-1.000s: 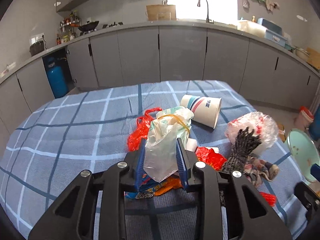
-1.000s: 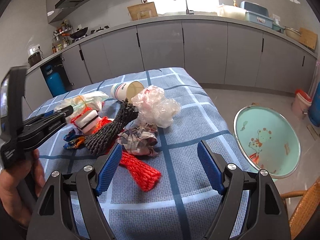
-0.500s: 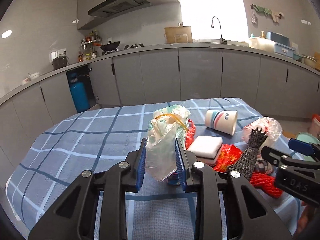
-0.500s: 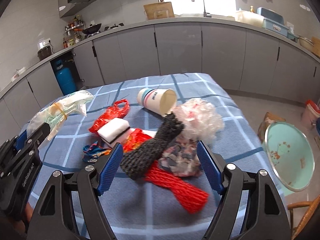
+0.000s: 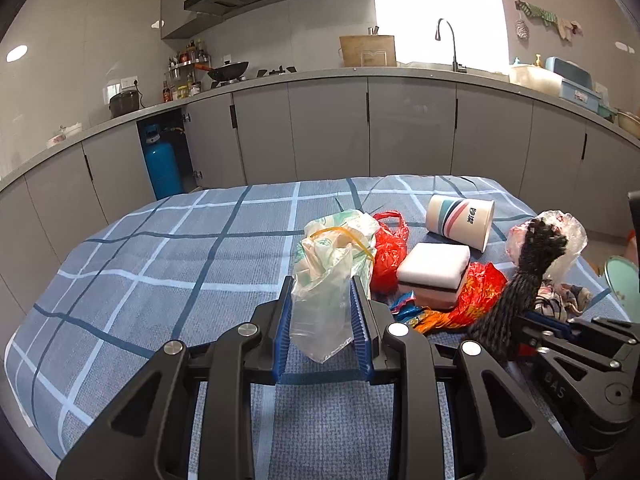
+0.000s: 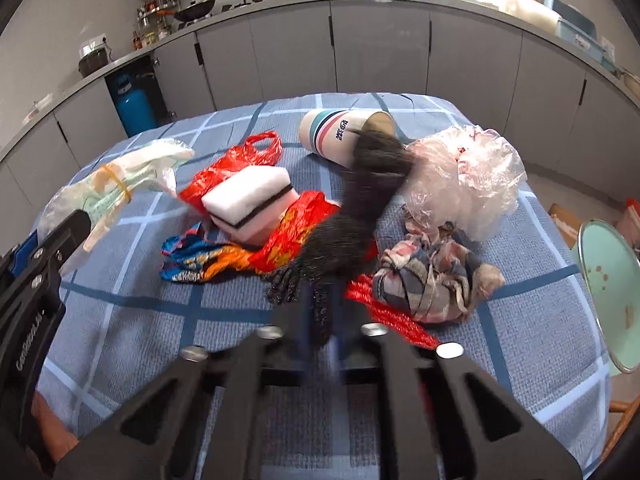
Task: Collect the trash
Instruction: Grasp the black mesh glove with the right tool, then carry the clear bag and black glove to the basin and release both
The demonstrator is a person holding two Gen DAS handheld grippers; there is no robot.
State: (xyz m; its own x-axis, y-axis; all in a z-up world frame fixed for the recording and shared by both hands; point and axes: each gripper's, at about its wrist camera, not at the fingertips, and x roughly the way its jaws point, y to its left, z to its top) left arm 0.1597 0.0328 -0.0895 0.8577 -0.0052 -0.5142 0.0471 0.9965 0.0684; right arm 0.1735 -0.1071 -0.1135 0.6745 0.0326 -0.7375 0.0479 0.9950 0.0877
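At the bottom of the frame, the left gripper [image 5: 322, 322] pinches a clear plastic bag [image 5: 326, 276] between its blue fingers above the checked tabletop [image 5: 168, 264]. At lower right, the right gripper [image 6: 324, 332] is closed on a black knitted glove [image 6: 352, 216]. Beyond lie a white sponge [image 5: 434, 270], red bag [image 5: 390, 248] and tipped paper cup [image 5: 460, 220].

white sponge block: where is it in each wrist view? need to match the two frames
Left wrist view: the white sponge block sits right of centre on the blue checked tablecloth, resting on red plastic.
Right wrist view: the sponge is left of centre, again on red plastic.
Shared landmark: the striped paper cup lying on its side just beyond it in both.
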